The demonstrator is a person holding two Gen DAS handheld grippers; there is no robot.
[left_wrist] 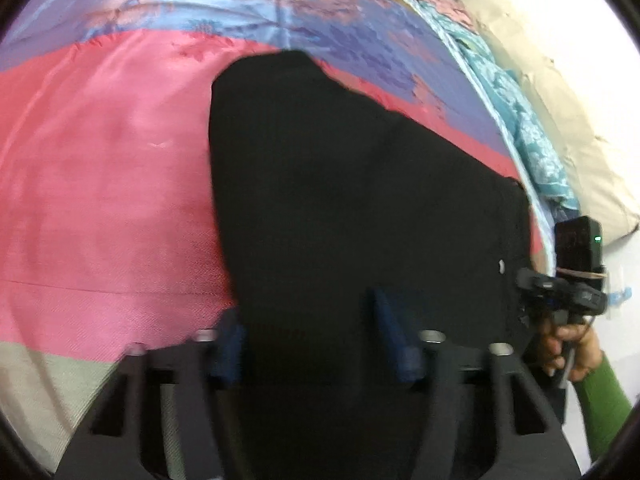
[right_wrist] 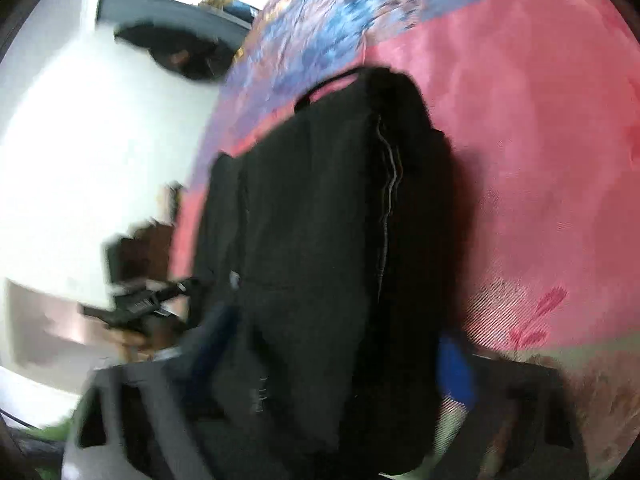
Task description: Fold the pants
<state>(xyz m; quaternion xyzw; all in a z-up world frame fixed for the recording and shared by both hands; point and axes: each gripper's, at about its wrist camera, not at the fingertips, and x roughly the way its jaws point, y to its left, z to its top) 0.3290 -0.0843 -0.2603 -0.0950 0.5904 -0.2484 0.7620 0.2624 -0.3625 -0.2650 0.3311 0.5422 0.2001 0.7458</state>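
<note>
Where the pink satin bedspread [left_wrist: 100, 200] fills the left of the left wrist view, its cloth lies flat, with a beige band at the lower left corner and a blue-and-purple flowered panel [left_wrist: 280, 4] above. At the centre, the black fabric pants [left_wrist: 340, 200] lie folded on the pink cloth and reach down between the blue pads [left_wrist: 394, 336] of the left gripper [left_wrist: 316, 340]. The pants occupy the gap, yet whether the pads press on them cannot be told from this view. Further right, a turquoise patterned cloth [left_wrist: 516, 120] runs along the bed edge, and a beige cushion [left_wrist: 560, 112] lies beyond it. At the far right, a hand [left_wrist: 568, 344] in a green sleeve [left_wrist: 600, 400] grips the handle of the right gripper, whose black body sits just beside the pants' edge.

In the blurred right wrist view, the left gripper's black body appears at the left against a white wall [right_wrist: 80, 140]. The pants extend between the blue pads [right_wrist: 456, 368] of the right gripper [right_wrist: 332, 360]; contact cannot be confirmed. Pink bedspread covers the right.
</note>
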